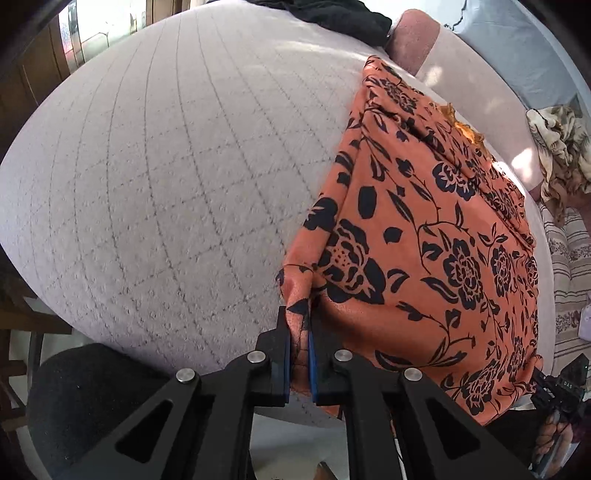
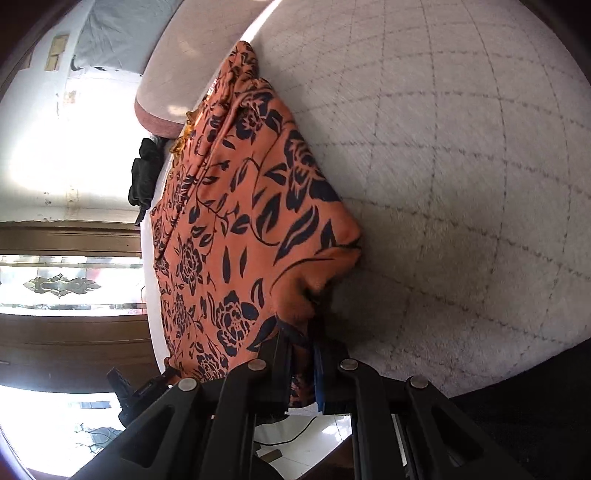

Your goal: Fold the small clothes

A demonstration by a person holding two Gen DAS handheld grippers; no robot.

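Note:
An orange garment with a black flower print (image 1: 436, 236) lies on a pale quilted surface (image 1: 166, 166), spread toward the right in the left wrist view. My left gripper (image 1: 299, 332) is shut on one near corner of the garment. In the right wrist view the same garment (image 2: 236, 229) runs from the far edge to my right gripper (image 2: 301, 343), which is shut on another near corner. Both corners are lifted a little off the surface. The right gripper also shows at the lower right of the left wrist view (image 1: 557, 391).
A black cloth (image 1: 332, 14) lies at the far edge of the quilted surface, also in the right wrist view (image 2: 142, 177). A pink cushion (image 1: 413, 37) sits beyond the garment. A beige patterned cloth (image 1: 561, 151) hangs at the right. A black pad (image 1: 85, 398) is near the left gripper.

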